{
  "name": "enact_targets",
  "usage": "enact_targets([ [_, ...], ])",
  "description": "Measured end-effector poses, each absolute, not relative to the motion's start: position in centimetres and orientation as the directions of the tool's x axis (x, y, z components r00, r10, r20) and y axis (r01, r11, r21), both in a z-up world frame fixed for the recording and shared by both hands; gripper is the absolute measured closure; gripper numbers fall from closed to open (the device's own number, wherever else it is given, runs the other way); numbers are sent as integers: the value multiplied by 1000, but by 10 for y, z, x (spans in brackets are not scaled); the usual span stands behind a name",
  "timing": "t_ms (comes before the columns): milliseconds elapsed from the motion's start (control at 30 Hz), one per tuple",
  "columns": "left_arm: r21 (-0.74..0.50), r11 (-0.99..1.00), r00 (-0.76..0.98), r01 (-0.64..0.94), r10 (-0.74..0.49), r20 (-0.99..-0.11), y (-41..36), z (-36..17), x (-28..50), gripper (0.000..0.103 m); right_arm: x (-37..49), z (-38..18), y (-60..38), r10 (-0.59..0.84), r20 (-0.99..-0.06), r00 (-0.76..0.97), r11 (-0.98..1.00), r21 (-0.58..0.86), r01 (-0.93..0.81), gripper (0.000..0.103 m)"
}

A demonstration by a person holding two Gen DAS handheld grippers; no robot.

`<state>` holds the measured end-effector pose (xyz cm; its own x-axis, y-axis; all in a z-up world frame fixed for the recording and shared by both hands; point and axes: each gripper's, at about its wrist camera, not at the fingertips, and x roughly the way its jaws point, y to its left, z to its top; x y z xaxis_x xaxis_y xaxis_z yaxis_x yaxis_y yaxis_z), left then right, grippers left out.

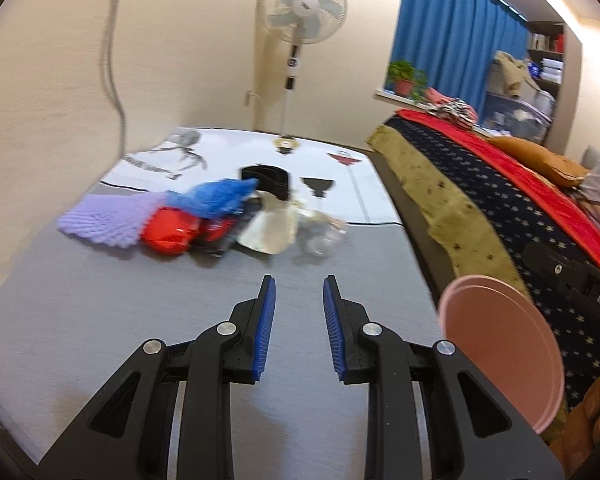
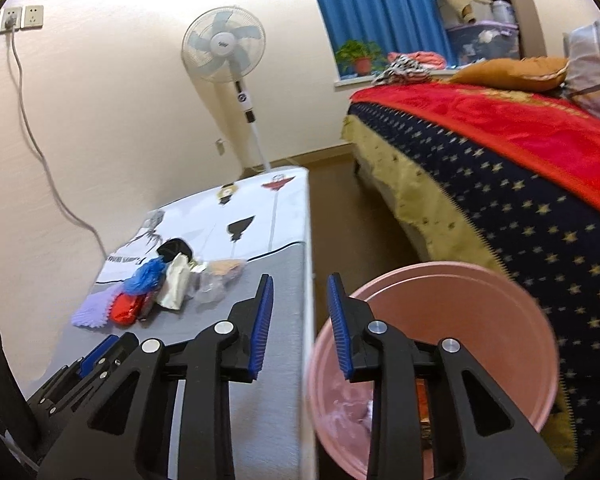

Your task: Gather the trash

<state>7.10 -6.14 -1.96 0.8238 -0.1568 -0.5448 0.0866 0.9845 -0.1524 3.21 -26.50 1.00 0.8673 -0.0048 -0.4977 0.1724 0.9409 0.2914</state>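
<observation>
Two grippers, both with their fingers spread wide and nothing between them, are what we bring to this heap. Our left gripper (image 1: 299,296) points straight up the grey table (image 1: 100,320), and the trash pile (image 1: 220,216) lies dead ahead of its fingertips, at the far end of the grey surface and a little to the left of the line between the pads. Our right gripper (image 2: 299,296) sits over the table's right edge, with the pink bin (image 2: 480,320) directly below and to its right (something pale already lies at the bottom, too blurred to name).

From the left, the heap runs as a band across our view: lavender knit cloth (image 1: 100,220), red wrapper (image 1: 168,232), blue bag (image 1: 220,196), cream pouch (image 1: 272,224), then the clear crumpled plastic (image 1: 324,236) at the right end. That long axis lies crosswise to the left fingers, so we judge a straight forward reach would meet the cream pouch or the clear plastic first. The left gripper looks the nearer to the pile, and the right the nearer to the bin.
</observation>
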Motion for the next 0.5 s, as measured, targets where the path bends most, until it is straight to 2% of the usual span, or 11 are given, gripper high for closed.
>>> enact_targets([
  [267,-152,988,848,-29,-57,-526,-36,-14,82,78,65,3,-243,93,-498,862,938,334,92,75],
  [500,-138,975,846,-176,78,-527,-15,-11,101,78,98,-5,-220,173,-501,848,930,367,27,75],
])
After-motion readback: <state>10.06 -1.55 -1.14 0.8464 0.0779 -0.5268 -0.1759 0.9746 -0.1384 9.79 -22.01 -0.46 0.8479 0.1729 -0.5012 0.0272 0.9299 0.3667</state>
